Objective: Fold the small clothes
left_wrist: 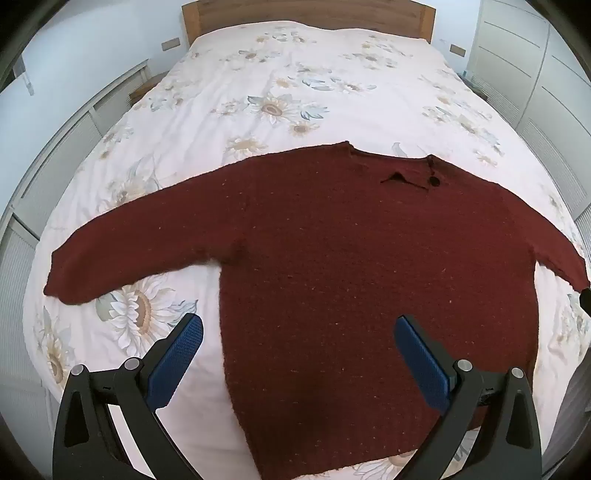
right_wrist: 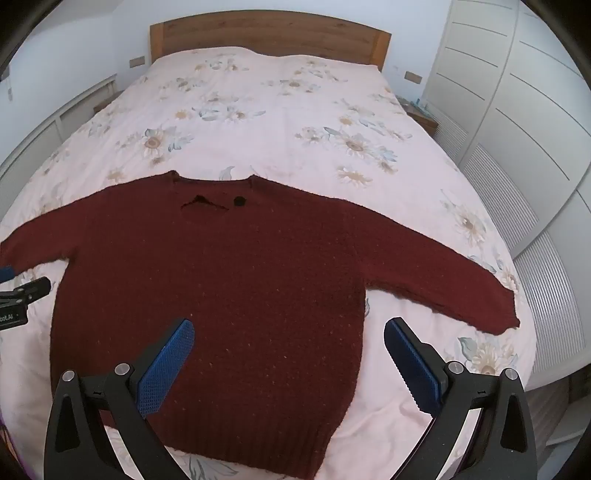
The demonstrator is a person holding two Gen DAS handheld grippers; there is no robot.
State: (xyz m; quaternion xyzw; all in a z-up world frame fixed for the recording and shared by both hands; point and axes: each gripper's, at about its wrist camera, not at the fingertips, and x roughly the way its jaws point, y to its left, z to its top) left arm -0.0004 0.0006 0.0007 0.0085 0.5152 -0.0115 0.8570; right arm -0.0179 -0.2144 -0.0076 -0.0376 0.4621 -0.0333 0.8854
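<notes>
A small dark red knitted sweater (left_wrist: 332,251) lies flat on the bed with both sleeves spread out; it also shows in the right wrist view (right_wrist: 229,273). Its neckline with a dark button (right_wrist: 239,201) points toward the headboard. My left gripper (left_wrist: 299,332) is open and empty, above the sweater's lower left part, its left fingertip over the bedcover. My right gripper (right_wrist: 290,334) is open and empty, above the sweater's lower right part. The left gripper's body (right_wrist: 22,295) shows at the left edge of the right wrist view.
The bed has a pale floral cover (left_wrist: 295,81) and a wooden headboard (right_wrist: 269,33). White wardrobes (right_wrist: 517,110) stand along the right side. White low cabinets (left_wrist: 55,166) run along the left. Small bedside tables sit on both sides of the headboard.
</notes>
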